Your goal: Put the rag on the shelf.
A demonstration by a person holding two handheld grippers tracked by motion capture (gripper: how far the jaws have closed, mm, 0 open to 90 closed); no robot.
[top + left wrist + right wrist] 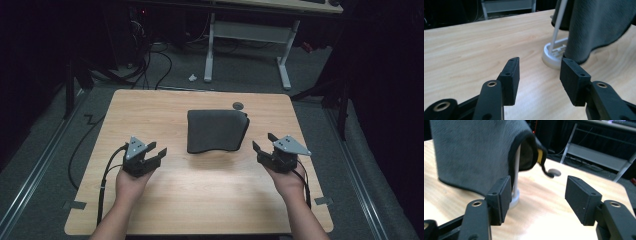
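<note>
The left gripper (155, 152) and right gripper (264, 141) are held open and empty beside the draped grey cloth (216, 130) on the tabletop (150, 110).

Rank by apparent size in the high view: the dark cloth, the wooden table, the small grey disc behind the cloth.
1. wooden table
2. dark cloth
3. small grey disc, smallest by far

A dark grey cloth (474, 152) drapes over a white stand (516, 182) at upper left; the right gripper (539, 197) gapes empty below.
</note>
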